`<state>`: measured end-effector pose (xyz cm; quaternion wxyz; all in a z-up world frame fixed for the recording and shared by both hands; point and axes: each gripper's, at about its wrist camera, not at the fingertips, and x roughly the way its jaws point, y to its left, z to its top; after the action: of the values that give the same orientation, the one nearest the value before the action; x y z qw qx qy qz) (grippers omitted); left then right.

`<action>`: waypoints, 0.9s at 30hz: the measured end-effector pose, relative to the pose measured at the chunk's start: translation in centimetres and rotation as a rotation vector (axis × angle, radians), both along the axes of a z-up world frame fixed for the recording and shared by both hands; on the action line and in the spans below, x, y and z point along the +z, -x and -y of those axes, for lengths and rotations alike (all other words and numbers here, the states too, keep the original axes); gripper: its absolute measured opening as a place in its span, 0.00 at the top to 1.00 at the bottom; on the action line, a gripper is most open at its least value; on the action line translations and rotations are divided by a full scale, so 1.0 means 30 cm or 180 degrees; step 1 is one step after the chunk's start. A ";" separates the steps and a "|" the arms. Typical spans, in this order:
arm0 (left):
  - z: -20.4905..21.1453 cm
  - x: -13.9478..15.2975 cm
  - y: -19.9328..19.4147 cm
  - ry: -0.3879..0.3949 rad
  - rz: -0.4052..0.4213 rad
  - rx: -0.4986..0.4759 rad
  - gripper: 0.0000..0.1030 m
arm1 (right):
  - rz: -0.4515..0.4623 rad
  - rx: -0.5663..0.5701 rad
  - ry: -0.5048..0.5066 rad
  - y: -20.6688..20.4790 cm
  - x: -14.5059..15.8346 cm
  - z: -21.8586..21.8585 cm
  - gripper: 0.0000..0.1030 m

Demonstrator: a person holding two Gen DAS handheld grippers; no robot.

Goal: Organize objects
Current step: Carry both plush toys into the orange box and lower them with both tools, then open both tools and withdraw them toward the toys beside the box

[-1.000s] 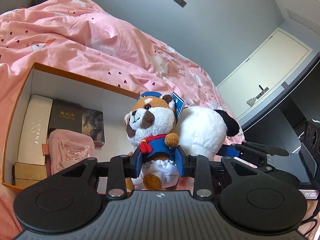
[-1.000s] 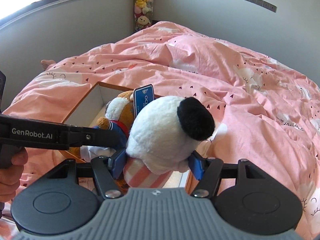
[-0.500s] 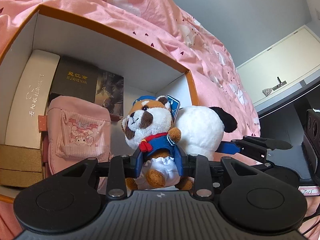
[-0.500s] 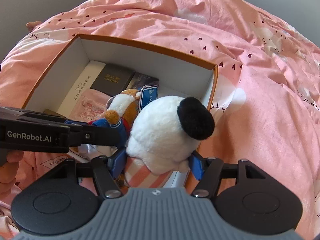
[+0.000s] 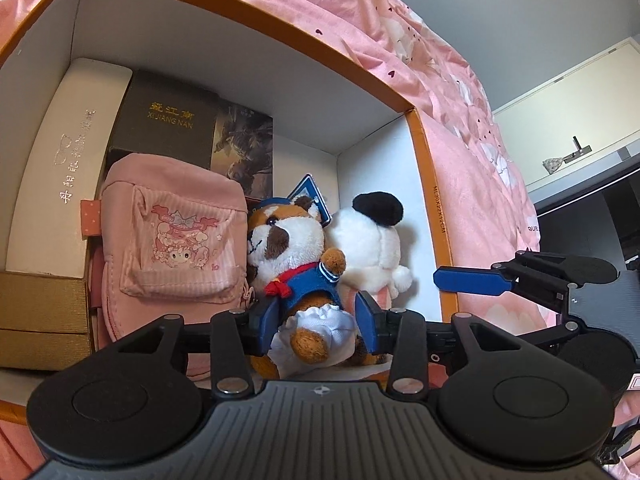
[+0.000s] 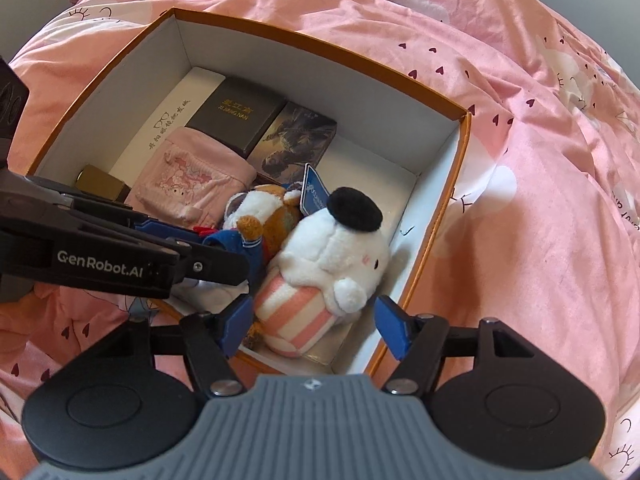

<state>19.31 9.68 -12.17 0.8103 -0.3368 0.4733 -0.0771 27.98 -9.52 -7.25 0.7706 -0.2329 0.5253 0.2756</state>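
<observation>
An orange-rimmed white box (image 5: 256, 36) (image 6: 320, 44) sits on the pink bed. In its near right corner are a brown-and-white plush dog in a blue sailor suit (image 5: 288, 248) (image 6: 256, 208) and, to its right, a white plush with a black ear and pink-striped base (image 5: 368, 236) (image 6: 336, 248). My left gripper (image 5: 318, 320) straddles the dog's legs; its jaws are opening and the pads stand a little off the toy. My right gripper (image 6: 316, 320) is open around the white plush, which rests in the box with a gap at the right pad.
The box also holds a pink pouch (image 5: 172, 240), a dark box with gold lettering (image 5: 168, 120), a long white case (image 5: 68, 152), a gold box (image 5: 40, 308) and a picture-printed box (image 5: 244, 140). The pink duvet (image 6: 520, 160) surrounds the box.
Both grippers came down from above the bed into the box with the two plush toys. The left pads have spread apart. The white plush now lies in the box, clear of the right pad.
</observation>
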 end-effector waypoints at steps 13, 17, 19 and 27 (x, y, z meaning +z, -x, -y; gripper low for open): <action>0.061 0.050 0.003 -0.0536 0.0066 -0.0345 0.77 | 0.0017 -0.0032 -0.0221 0.006 0.021 0.016 0.80; 0.073 0.011 0.004 -0.0560 -0.0016 -0.0360 0.77 | -0.0032 -0.0003 -0.0230 -0.006 -0.003 -0.011 0.83; 0.073 0.007 0.004 -0.0573 -0.0017 -0.0355 0.77 | -0.0046 -0.0015 -0.0219 -0.016 -0.022 -0.020 0.83; 0.075 0.001 0.018 -0.0647 0.0009 -0.0318 0.77 | -0.0219 -0.0131 -0.0164 -0.042 -0.103 -0.017 0.86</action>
<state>18.76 7.44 -12.16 0.8361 -0.2288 0.4937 -0.0695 29.23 -9.01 -10.33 0.7634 -0.1926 0.5488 0.2809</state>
